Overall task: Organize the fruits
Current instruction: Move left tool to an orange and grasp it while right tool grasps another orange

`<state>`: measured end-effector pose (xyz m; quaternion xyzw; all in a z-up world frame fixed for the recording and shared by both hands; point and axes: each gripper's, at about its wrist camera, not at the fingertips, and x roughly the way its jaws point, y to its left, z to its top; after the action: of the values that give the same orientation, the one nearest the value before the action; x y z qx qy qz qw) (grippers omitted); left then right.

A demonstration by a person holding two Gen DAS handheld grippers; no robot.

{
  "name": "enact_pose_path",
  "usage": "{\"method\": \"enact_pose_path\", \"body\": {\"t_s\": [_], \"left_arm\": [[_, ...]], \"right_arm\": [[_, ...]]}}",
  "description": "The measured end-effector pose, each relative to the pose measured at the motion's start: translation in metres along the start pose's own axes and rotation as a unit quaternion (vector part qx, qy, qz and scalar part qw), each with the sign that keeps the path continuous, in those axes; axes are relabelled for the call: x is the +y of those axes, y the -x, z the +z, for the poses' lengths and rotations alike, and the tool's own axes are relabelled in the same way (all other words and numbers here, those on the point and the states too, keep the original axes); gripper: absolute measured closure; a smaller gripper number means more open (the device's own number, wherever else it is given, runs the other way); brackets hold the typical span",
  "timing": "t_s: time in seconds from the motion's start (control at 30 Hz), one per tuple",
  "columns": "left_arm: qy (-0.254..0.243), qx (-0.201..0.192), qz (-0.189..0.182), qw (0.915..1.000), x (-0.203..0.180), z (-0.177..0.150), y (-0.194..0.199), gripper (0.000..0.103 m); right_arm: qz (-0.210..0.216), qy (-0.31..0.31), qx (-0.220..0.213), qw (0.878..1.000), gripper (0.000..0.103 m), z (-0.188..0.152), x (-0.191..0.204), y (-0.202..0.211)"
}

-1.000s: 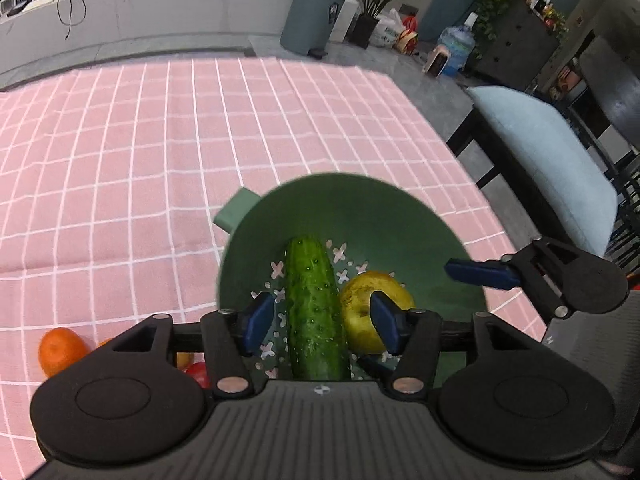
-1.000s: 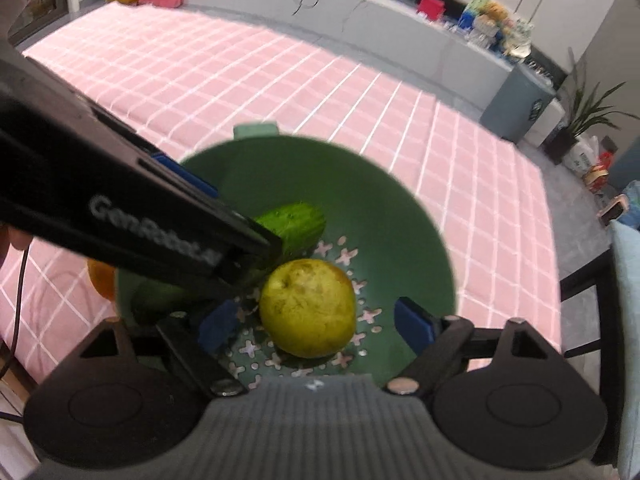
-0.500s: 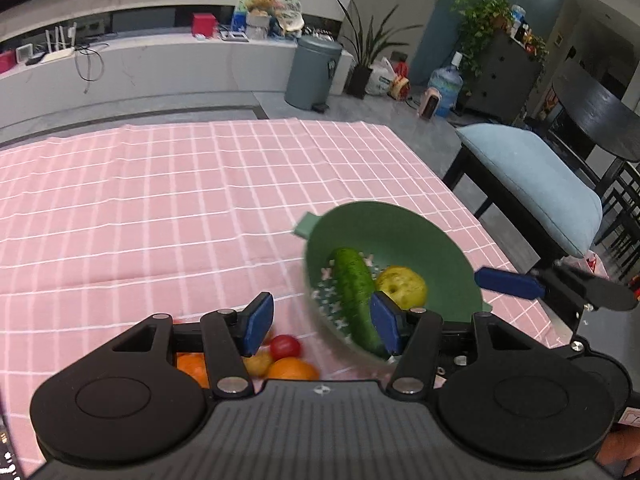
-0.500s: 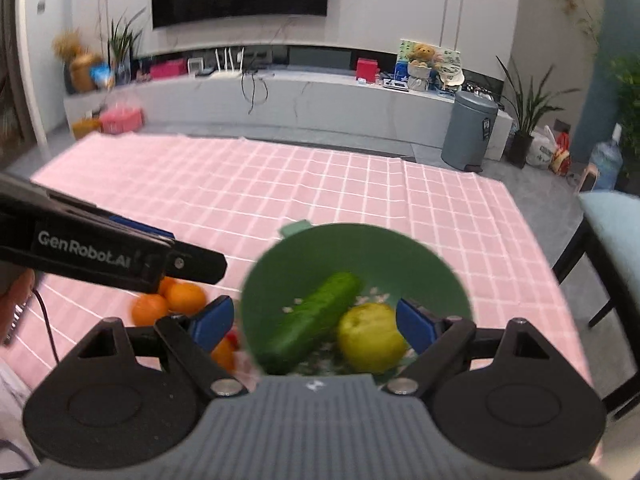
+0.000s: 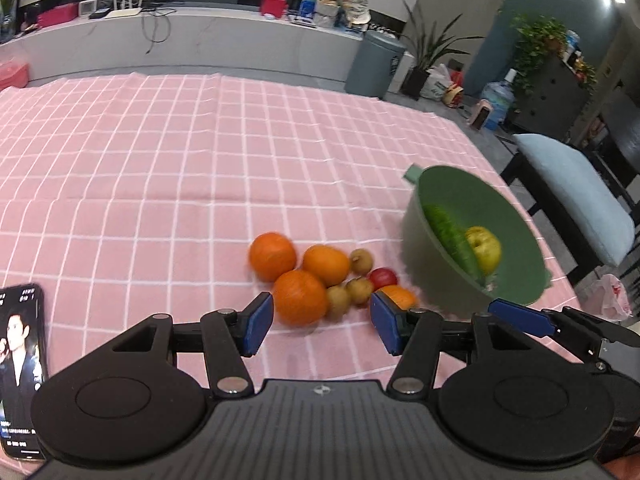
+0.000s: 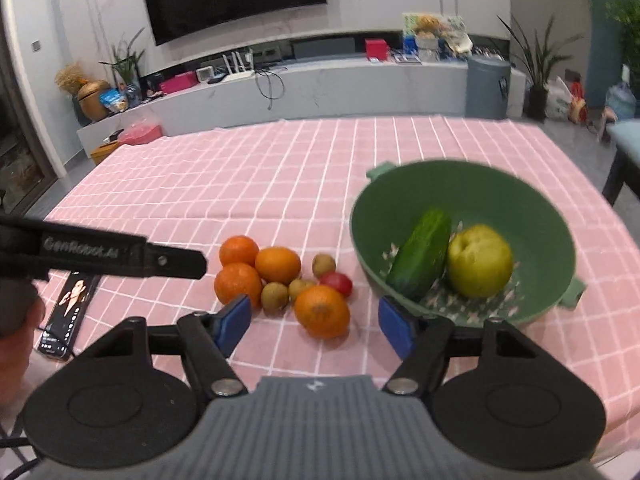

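A green colander bowl (image 6: 520, 188) (image 5: 516, 216) sits on the pink checked cloth at the right, holding a cucumber (image 6: 420, 258) and a yellow-green apple (image 6: 480, 260). To its left lies a pile of fruit: several oranges (image 6: 322, 311) (image 5: 299, 297), small brown kiwis (image 6: 274, 296) and a red fruit (image 6: 337, 283). My left gripper (image 5: 322, 328) is open and empty, just in front of the pile. My right gripper (image 6: 314, 324) is open and empty, near the closest orange.
A phone (image 6: 68, 312) (image 5: 18, 368) with a lit screen lies on the cloth at the near left. A chair with a light blue cushion (image 5: 576, 204) stands past the table's right edge. The left gripper's body (image 6: 100, 256) crosses the right wrist view.
Both grippers have pulled back and up from over the bowl. The fruit pile and phone have come into view. The cucumber and apple stay in the bowl.
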<state>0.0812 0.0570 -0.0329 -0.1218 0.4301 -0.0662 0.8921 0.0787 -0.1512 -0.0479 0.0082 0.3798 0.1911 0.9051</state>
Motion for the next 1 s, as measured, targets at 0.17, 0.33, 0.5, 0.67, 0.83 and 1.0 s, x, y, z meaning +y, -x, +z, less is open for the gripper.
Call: {"method": "enact_pose_path", "body": {"t_s": [0.17,0.33,0.5,0.67,0.83,1.0], "left_arm": [[0.0,0.003,0.006,1.0,0.007,-0.011,-0.015,0.037],[0.022,0.012,0.003,0.9997,0.018,-0.011,-0.032,0.038],[0.046,0.029,0.005,0.9985,0.023,-0.009,-0.048,0.038],[0.052,0.041,0.006,0.9978,0.025,-0.009,-0.058,0.039],[0.058,0.047,0.001,0.9972,0.027,-0.007,-0.066,0.041],[0.056,0.047,-0.015,0.9973,0.027,-0.006,-0.067,0.054]], "right_arm": [[-0.004,-0.019,0.009,1.0,0.041,-0.008,-0.001,-0.021],[-0.001,-0.036,0.014,0.999,0.044,-0.01,-0.005,-0.038],[-0.004,-0.044,0.018,0.999,0.047,-0.011,-0.007,-0.054],[0.0,-0.05,0.026,0.998,0.049,-0.011,-0.011,-0.068],[0.007,-0.055,0.035,0.998,0.056,-0.013,-0.017,-0.077],[0.009,-0.054,0.036,0.998,0.059,-0.014,-0.019,-0.079]]}}
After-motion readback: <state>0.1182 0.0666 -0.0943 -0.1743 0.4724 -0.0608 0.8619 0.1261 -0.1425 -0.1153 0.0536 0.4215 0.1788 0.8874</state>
